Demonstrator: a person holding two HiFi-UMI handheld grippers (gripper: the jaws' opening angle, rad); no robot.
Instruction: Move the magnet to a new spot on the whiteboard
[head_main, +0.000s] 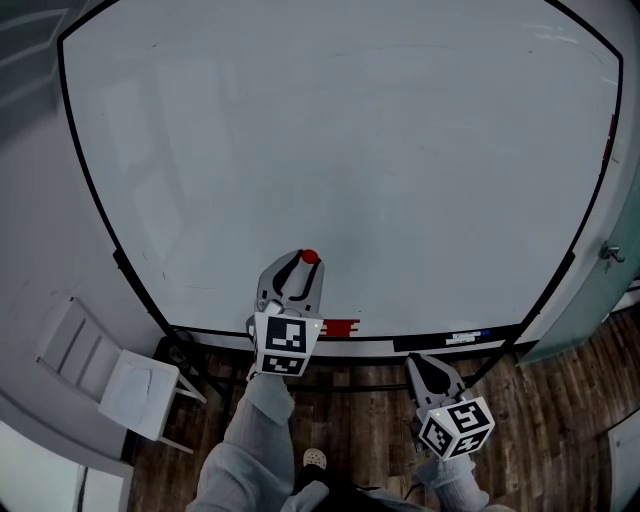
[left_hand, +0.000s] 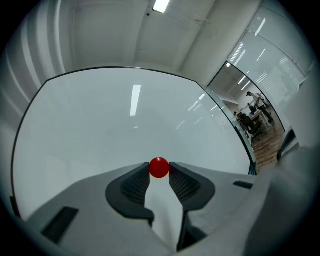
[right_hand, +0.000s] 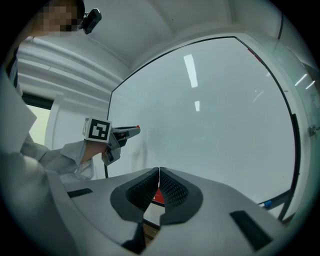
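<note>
Left tool (left_hand: 159, 172) pinching the red magnet (left_hand: 159, 167) at its tips, whiteboard (left_hand: 90, 125) ahead — right tool (right_hand: 159, 175) closed, empty.

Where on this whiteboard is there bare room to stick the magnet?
Nearly the whole whiteboard is bare, from its top edge down to the magnet in the left gripper. Only the bottom ledge is crowded, with a red block.

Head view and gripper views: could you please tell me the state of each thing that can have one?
left gripper: shut on the magnet.
magnet: clamped at the jaw tips, facing the whiteboard.
right gripper: shut, empty.
whiteboard: upright, nearly clean.
</note>
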